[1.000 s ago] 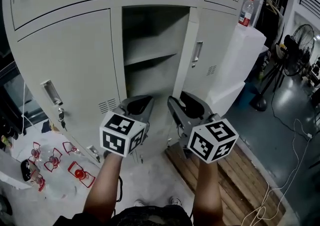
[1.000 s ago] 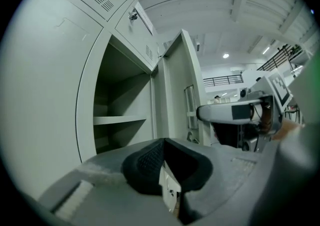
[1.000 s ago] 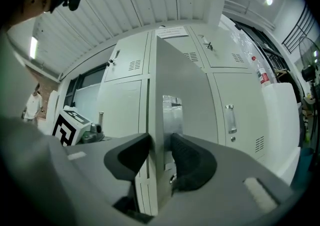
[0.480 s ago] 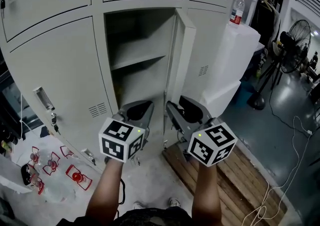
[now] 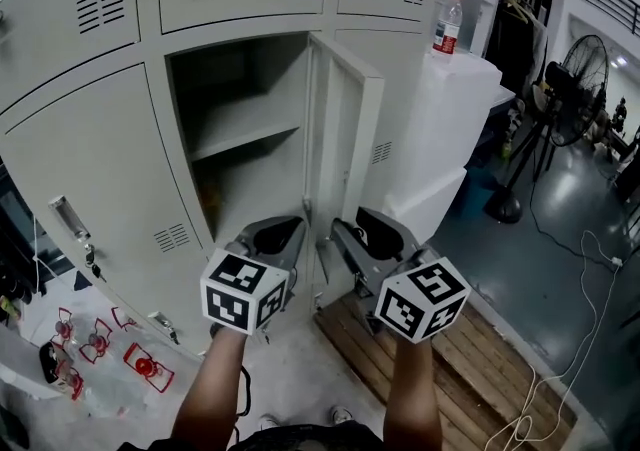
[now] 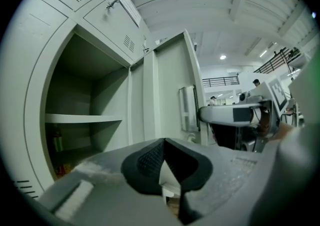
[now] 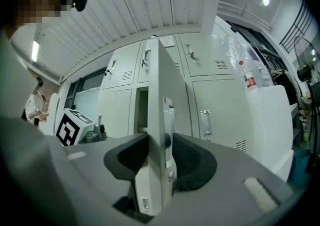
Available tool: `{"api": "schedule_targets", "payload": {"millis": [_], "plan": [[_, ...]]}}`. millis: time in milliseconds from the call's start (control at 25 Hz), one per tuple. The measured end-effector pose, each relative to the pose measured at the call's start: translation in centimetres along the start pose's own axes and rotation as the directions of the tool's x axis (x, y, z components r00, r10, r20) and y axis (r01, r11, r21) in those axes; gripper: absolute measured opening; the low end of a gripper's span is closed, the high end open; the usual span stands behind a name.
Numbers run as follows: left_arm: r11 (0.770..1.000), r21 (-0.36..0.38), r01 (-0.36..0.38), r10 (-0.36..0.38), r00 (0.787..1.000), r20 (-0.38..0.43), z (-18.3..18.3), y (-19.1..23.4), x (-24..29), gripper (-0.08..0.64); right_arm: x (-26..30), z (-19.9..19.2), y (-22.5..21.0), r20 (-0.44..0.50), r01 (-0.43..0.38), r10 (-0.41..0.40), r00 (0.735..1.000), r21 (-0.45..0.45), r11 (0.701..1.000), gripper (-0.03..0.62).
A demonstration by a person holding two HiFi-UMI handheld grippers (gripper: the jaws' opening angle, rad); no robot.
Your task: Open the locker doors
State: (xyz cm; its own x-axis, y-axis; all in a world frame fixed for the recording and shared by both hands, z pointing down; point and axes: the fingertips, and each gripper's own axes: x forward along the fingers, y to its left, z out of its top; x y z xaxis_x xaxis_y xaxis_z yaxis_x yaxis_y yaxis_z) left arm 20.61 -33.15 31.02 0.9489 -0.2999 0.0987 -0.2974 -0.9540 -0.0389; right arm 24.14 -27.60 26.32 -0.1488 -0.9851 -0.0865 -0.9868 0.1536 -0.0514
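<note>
I am clamping my right tool [image 7: 162, 145] on the free edge of the pale grey metal locker door [image 5: 345, 129], with one jaw on each face, just below its metal pull handle [image 7: 168, 115]. The door is standing edge-on to me, swung well out from the open middle compartment [image 5: 240, 69], where a grey shelf [image 6: 82, 118] is showing inside. I am holding my left tool [image 6: 164, 145] just beside the right one, facing that compartment, with its jaws drawn together at the tips and gripping nothing. A clear plastic bottle with a red label [image 5: 446, 24] is standing on a white box [image 5: 455, 109] right of the lockers.
</note>
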Motion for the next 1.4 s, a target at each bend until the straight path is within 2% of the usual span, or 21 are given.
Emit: {"api": "schedule_targets", "payload": {"millis": [480, 760, 1400], "plan": [[1.0, 0.008, 0.008, -0.008, 1.0, -0.018, 0.4, -3.2, 4.6, 0.002, -2.9, 0.7, -6.0, 0.004, 0.032, -0.032, 0.999, 0.014, 0.999, 0.11], [1.0, -0.001, -0.024, 0.024, 0.999, -0.021, 0.5, -3.9, 6.5, 0.002, -3.5, 1.0, -9.3, 0.002, 0.05, -0.05, 0.999, 0.006, 0.999, 0.097], [0.991, -0.013, -0.133, 0.133, 0.99, -0.041, -0.2, -5.1, 9.3, 0.002, -3.3, 1.2, -14.9, -0.026, -0.003, 0.003, 1.0, -0.015, 1.0, 0.091]]}}
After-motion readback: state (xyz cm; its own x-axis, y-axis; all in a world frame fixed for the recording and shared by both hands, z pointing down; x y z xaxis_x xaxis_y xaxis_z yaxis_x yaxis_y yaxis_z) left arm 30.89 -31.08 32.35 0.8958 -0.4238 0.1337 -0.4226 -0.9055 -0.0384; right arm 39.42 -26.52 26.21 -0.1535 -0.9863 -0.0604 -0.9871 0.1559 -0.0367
